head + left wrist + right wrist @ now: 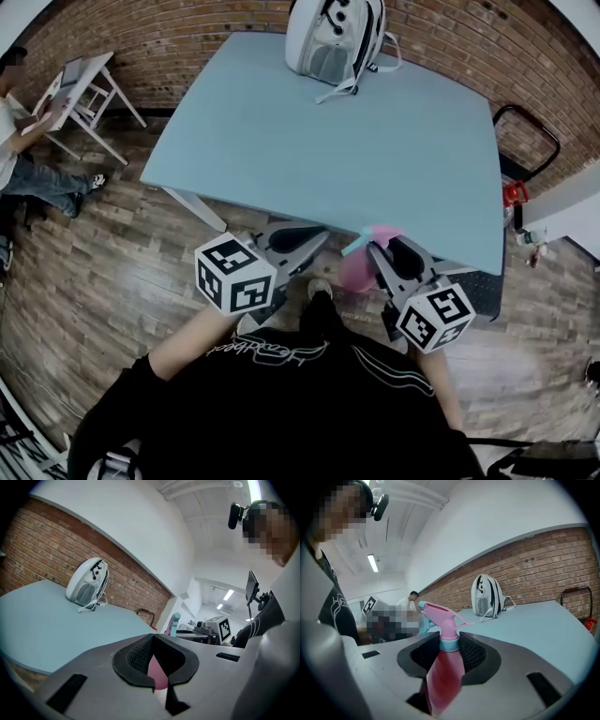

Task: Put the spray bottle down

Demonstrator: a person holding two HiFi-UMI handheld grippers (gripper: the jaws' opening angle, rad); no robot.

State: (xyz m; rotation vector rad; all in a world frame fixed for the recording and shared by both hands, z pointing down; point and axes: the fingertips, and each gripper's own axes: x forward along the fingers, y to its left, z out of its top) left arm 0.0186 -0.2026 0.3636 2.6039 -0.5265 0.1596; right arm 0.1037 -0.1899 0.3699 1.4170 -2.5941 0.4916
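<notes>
R gripper (449, 645) clamped on pink spray bottle (440, 679), just below neck, at near edge of table (375, 150). L gripper (153, 662) jaws together, empty. I'd go fwd over tabletop, lower upright, seat base flat, then release.

I wear a black top (281, 403) with thin white outline lettering across the chest. My left gripper (314, 242) and right gripper (386, 248) are grey shells with black ribbed jaws. The left cube (234, 272) and right cube (436, 317) are white, printed with black square markers.
</notes>
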